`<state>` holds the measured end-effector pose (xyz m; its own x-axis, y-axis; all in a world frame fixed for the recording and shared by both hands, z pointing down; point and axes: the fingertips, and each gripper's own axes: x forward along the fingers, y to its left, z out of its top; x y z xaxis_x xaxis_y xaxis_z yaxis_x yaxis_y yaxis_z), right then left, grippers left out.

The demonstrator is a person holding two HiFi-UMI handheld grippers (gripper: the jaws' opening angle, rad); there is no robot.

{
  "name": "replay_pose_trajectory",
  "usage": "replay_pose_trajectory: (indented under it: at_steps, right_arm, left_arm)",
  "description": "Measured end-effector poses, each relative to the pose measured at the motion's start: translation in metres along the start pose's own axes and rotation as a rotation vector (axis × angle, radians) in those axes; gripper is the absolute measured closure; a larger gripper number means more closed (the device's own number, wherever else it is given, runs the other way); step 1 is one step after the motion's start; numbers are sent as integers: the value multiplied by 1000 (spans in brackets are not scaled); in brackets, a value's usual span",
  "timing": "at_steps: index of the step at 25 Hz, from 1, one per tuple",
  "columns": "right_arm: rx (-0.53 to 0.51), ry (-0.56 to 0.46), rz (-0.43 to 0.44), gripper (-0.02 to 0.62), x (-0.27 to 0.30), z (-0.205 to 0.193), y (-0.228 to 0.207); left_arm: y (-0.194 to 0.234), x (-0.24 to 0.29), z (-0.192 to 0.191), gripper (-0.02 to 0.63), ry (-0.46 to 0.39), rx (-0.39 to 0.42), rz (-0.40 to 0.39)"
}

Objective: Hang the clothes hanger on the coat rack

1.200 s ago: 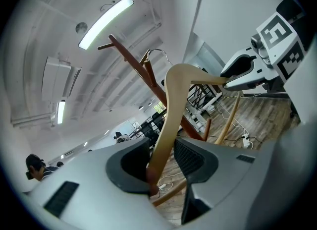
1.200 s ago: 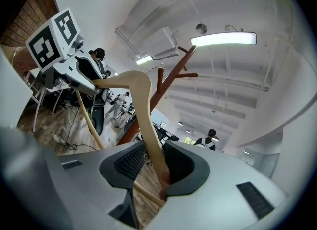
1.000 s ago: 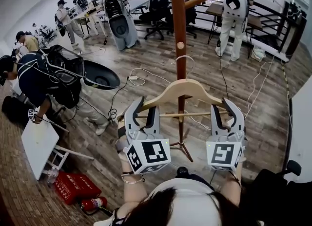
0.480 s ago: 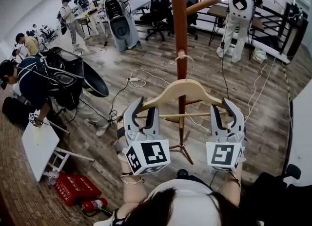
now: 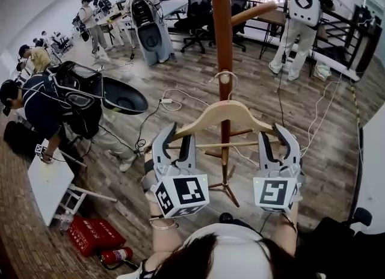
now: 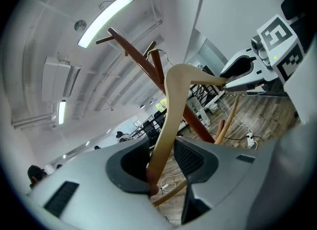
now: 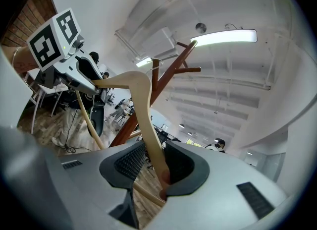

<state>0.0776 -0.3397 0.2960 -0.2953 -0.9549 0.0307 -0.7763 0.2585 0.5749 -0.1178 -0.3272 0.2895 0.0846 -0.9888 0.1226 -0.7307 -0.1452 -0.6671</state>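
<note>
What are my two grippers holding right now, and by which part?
The light wooden clothes hanger: the left gripper grips the end of its left arm, the right gripper the end of its right arm.

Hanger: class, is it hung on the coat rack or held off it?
Held: left tongs and right tongs clamp both hanger ends. Its hook overlaps a peg of the coat rack; whether it rests there, cannot tell.
</note>
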Motion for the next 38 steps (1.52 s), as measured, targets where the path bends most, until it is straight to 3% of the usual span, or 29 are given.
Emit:
replay_pose_trajectory:
  at_steps: [38]
  right_arm:
    - [41,45,43,453,49,-45,4]
  left_arm:
    - [-25,54,-23,446,69,-10,-36]
